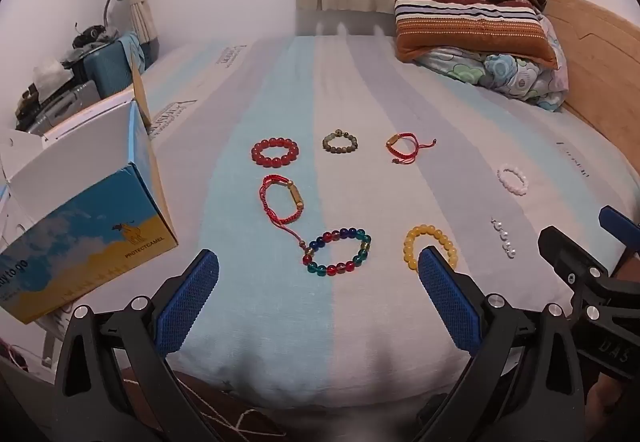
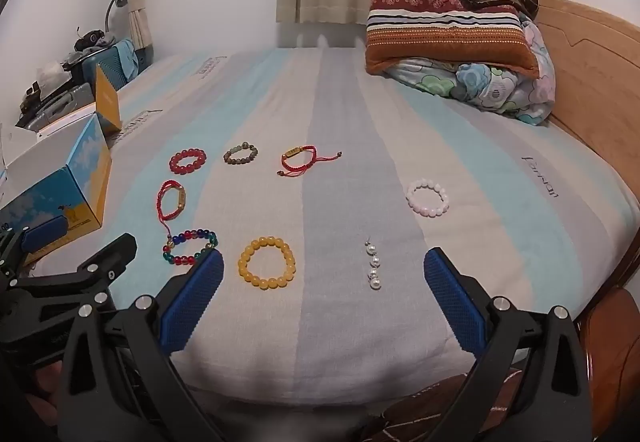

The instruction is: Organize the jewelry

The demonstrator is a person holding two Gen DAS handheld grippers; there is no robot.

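Several bracelets lie on the striped bed sheet (image 1: 360, 322). A red bead bracelet (image 1: 275, 153), an olive bead bracelet (image 1: 340, 140) and a red cord bracelet (image 1: 406, 148) form the far row. Nearer lie a second red cord bracelet (image 1: 282, 202), a multicolour bead bracelet (image 1: 338, 251), a yellow bead bracelet (image 2: 267, 262), a pearl strand (image 2: 373, 267) and a white bead bracelet (image 2: 427, 197). My left gripper (image 1: 318, 300) is open and empty near the bed's front edge, its right finger covering part of the yellow bracelet. My right gripper (image 2: 324, 300) is open and empty, beside it.
An open blue and yellow cardboard box (image 1: 86, 238) stands at the bed's left edge. Pillows and a folded quilt (image 2: 460, 54) are piled at the far right against the wooden headboard (image 2: 592, 54). A cluttered side table (image 1: 72, 74) stands far left.
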